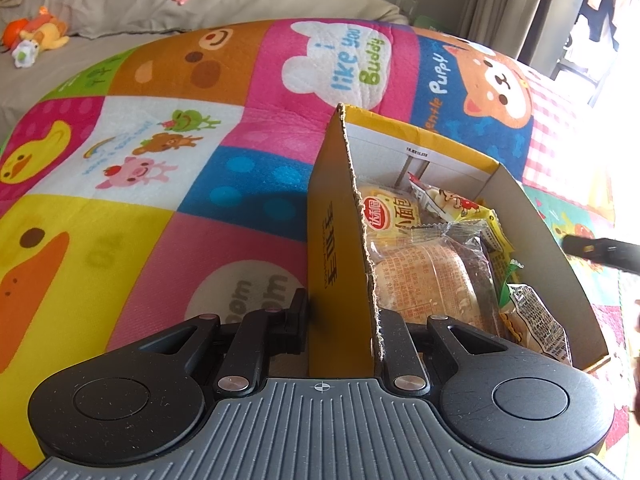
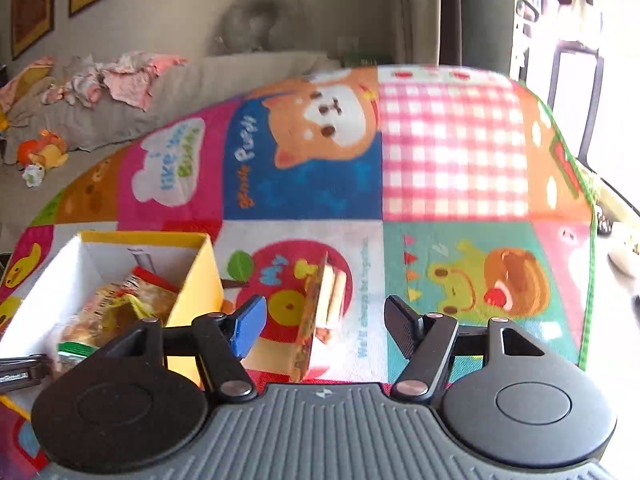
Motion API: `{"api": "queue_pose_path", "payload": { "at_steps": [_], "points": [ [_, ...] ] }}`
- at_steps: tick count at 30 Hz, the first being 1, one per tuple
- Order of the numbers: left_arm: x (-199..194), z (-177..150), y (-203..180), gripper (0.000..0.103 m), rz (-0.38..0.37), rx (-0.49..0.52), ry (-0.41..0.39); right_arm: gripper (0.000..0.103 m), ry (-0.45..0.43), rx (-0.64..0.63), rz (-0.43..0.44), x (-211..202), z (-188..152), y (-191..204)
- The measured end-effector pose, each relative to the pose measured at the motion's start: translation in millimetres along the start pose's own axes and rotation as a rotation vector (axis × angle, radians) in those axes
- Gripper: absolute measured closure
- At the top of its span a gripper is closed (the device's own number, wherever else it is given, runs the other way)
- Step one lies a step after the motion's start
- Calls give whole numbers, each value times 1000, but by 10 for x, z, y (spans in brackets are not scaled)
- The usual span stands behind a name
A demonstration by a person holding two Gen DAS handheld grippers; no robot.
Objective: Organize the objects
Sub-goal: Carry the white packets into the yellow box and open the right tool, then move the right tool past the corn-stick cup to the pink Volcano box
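A yellow cardboard box [image 1: 552,264] stands on the colourful play mat and holds several snack packets [image 1: 424,276]. My left gripper [image 1: 340,320] is shut on the box's near left wall [image 1: 332,240], one finger outside and the other inside. In the right wrist view the box [image 2: 200,276] is at the lower left. A flat snack packet [image 2: 324,300] stands on edge on the mat just right of the box. My right gripper [image 2: 324,320] is open around this packet, its pads apart from it. One black finger [image 1: 600,250] of the right gripper shows past the box's right wall.
The play mat [image 2: 448,152] stretches far ahead and to the right, ending at a green edge [image 2: 584,184]. A grey bed with clothes [image 2: 128,76] and a plush toy [image 1: 40,32] lies beyond the mat. Curtains [image 1: 504,4] and a bright window are at the back right.
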State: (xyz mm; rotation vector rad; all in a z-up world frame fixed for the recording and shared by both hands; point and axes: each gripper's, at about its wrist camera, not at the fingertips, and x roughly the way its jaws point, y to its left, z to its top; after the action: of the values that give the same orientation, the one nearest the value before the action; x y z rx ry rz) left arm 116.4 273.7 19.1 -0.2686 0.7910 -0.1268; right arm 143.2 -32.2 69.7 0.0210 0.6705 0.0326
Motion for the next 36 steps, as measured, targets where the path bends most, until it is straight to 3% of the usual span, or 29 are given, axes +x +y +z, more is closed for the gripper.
{"api": "queue_pose_path", "payload": {
  "at_steps": [5, 10, 15, 21, 25, 28, 31, 33, 34, 36],
  "points": [
    [2, 6, -5, 85, 1, 11, 4, 45, 87, 0, -42, 524, -106, 40],
    [3, 4, -5, 85, 1, 9, 3, 66, 124, 3, -28, 751, -92, 91],
    [5, 3, -7, 85, 3, 11, 4, 76, 145, 31, 15, 613, -133, 39],
    [5, 4, -12, 85, 5, 12, 5, 81, 225, 118, 178, 130, -375, -122],
    [3, 3, -12, 85, 5, 10, 5, 81, 281, 202, 305, -241, -627, -266],
    [-4, -2, -6, 85, 3, 9, 4, 79, 286, 247, 324, -439, -780, -366],
    [-5, 1, -5, 85, 6, 4, 5, 66, 235, 249, 241, -574, -879, -462],
    [-4, 4, -7, 85, 10, 4, 7, 63, 194, 210, 152, -626, -924, -478],
    [-3, 7, -8, 85, 11, 5, 8, 54, 178, 187, 112, -640, -944, -478],
    [-5, 6, -12, 85, 15, 6, 8, 47, 150, 143, 60, -668, -978, -478]
  ]
}}
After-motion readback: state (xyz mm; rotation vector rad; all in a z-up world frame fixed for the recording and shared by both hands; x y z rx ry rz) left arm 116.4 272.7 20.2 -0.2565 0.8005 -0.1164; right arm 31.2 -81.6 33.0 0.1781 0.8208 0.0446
